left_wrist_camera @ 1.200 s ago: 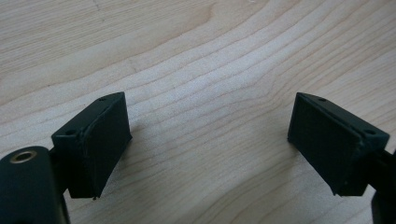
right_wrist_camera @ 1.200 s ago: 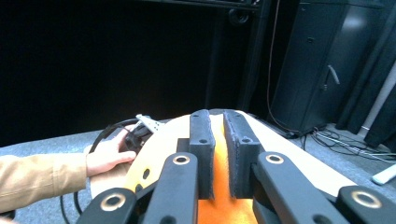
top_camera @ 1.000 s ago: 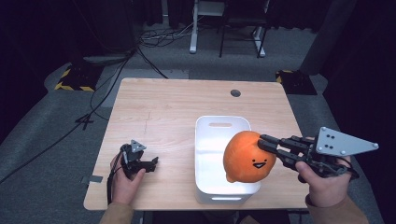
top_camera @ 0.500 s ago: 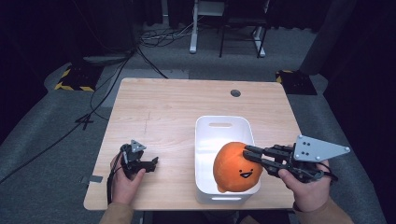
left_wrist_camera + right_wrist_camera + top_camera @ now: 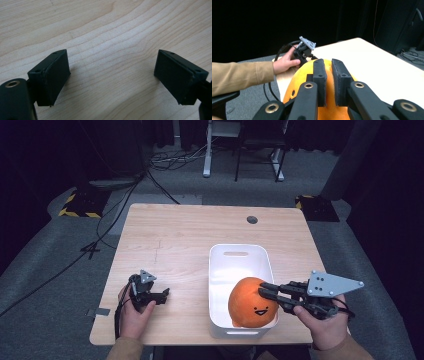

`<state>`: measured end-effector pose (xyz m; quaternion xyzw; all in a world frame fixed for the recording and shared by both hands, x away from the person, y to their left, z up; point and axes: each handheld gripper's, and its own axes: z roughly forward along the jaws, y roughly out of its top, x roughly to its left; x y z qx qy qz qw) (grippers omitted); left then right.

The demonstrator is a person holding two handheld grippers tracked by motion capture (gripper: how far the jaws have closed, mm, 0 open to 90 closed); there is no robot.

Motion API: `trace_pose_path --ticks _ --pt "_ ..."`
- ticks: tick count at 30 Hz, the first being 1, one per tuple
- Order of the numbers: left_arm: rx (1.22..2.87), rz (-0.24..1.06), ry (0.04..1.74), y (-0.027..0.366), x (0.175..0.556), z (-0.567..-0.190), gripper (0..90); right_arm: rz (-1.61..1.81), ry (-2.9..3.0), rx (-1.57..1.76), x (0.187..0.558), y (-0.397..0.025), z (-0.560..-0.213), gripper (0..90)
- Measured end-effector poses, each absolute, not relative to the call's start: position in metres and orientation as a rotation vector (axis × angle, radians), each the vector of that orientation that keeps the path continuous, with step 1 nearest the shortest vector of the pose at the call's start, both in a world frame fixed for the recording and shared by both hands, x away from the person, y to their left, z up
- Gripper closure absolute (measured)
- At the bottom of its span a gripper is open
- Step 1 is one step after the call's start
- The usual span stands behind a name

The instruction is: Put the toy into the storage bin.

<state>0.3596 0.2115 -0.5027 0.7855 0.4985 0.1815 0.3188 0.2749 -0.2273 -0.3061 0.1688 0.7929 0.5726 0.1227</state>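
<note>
An orange round plush toy (image 5: 251, 303) with a smiling face sits low in the near end of a white bin (image 5: 235, 255). My right gripper (image 5: 264, 290) is shut on the plush toy (image 5: 299, 80), pinching a fold of its top between the two pads (image 5: 320, 75). My left gripper (image 5: 165, 293) rests on the wooden table (image 5: 180, 235) near the front left, held by a hand. Its jaws stand wide open over bare wood, with nothing between the pads (image 5: 53, 75).
The white bin stands right of the table's middle, its far half bare, with a handle slot (image 5: 235, 253). A small dark round cap (image 5: 252, 219) is set in the far tabletop. Cables and chair legs lie on the floor beyond. The person's sleeve (image 5: 239, 75) and left gripper (image 5: 304, 51) lie across the table.
My right gripper has carried the orange plush toy down and toward the near end of the bin, so it now sits lower inside. The left gripper has stayed still.
</note>
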Motion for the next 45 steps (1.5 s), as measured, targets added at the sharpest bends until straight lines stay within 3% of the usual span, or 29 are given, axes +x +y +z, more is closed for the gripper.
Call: trace_pose_path --ticks 36,38,42,45 --pt "2.066 0.477 1.311 0.212 0.36 -0.503 13.4 1.416 2.539 0.646 0.286 -0.222 -0.375 79.7" --pt "2.066 0.478 1.311 0.212 0.36 -0.503 13.4 1.432 2.532 0.653 0.287 -0.223 -0.377 78.2" --pt "2.066 0.477 1.311 0.212 0.36 -0.503 13.4 1.431 2.49 0.68 0.287 -0.224 -0.373 62.5" --pt "2.067 0.477 1.31 0.212 0.36 -0.503 13.4 1.454 2.463 0.688 0.287 -0.224 -0.37 57.2"
